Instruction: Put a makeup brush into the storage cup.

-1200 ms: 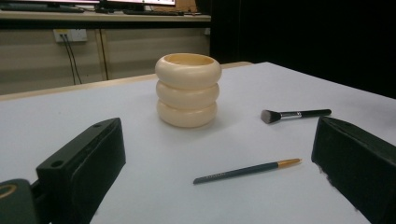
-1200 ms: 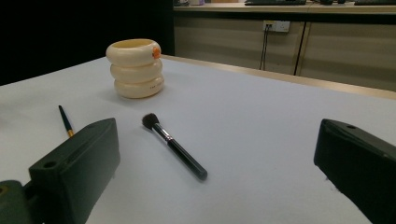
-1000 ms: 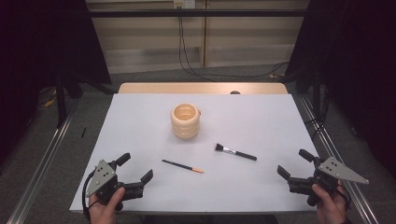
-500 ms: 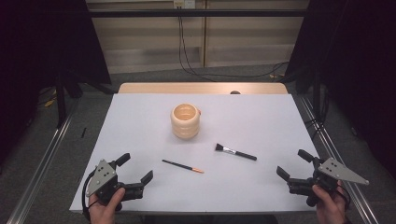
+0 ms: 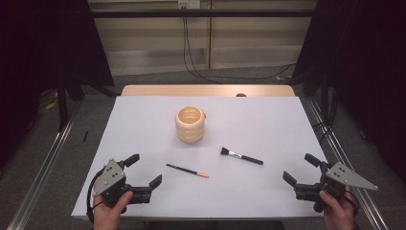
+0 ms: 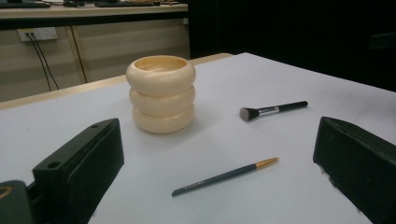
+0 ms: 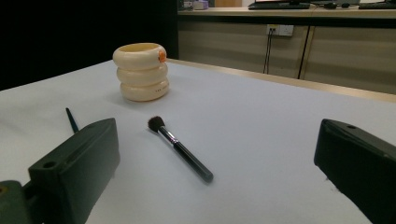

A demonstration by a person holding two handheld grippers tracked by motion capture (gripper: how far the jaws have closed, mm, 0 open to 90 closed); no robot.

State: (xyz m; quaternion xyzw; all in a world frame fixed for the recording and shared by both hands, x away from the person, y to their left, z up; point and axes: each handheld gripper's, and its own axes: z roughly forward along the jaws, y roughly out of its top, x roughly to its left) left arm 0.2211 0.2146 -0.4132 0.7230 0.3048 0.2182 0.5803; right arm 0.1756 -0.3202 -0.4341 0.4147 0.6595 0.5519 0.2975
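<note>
A cream ribbed cup (image 5: 190, 124) (image 6: 161, 93) (image 7: 141, 71), shaped like three stacked rings, stands upright at the middle of the white table (image 5: 258, 120). In front of it lie a black make-up brush (image 5: 241, 156) (image 6: 272, 109) (image 7: 181, 148) and a thin dark pencil with an orange tip (image 5: 187, 170) (image 6: 225, 176) (image 7: 71, 119). My left gripper (image 5: 144, 171) (image 6: 219, 172) rests open at the front left, empty, pointing toward the pencil. At the front right my right gripper (image 5: 299, 168) (image 7: 217, 172) is open and empty, with the brush lying ahead of it.
A wooden strip (image 5: 206, 90) borders the table's far edge. Cables (image 5: 191, 57) hang down the wall behind. Metal rails (image 5: 43, 163) run along the floor at both sides, and dark curtains flank the space.
</note>
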